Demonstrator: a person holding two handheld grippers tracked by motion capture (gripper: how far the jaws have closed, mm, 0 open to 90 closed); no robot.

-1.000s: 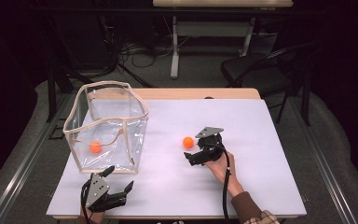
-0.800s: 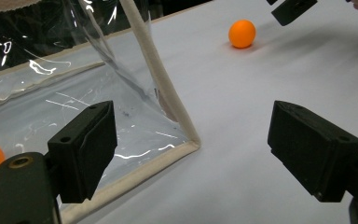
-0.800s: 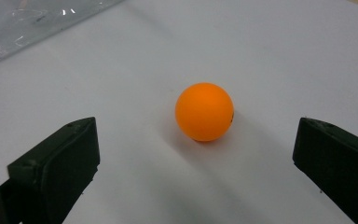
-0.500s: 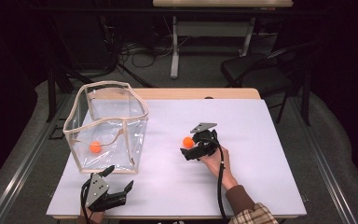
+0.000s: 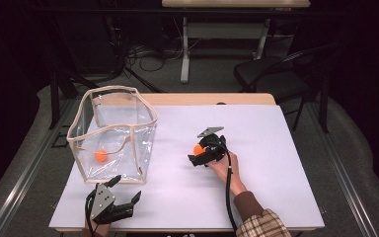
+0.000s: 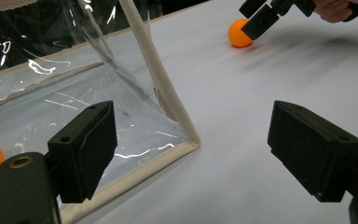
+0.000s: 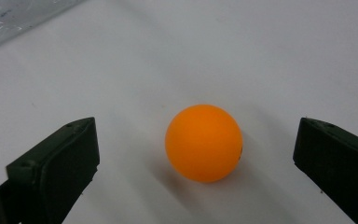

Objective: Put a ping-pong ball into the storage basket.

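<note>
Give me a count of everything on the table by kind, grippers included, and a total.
Orange balls: 2, one on the table between the right gripper's open fingers, one inside the bag.
Clear bags: 1, the clear bag with a beige rim.
Grippers: 2, the left gripper open near the table's front edge, and the right gripper at the loose ball.
Total: 5.

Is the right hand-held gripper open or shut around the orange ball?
Open: the right hand-held gripper has its jaws spread apart either side of the orange ball, touching neither.

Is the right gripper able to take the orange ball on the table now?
Probably yes. The right gripper has its jaws open on either side of the orange ball, and nothing lies between them on the white table.
</note>
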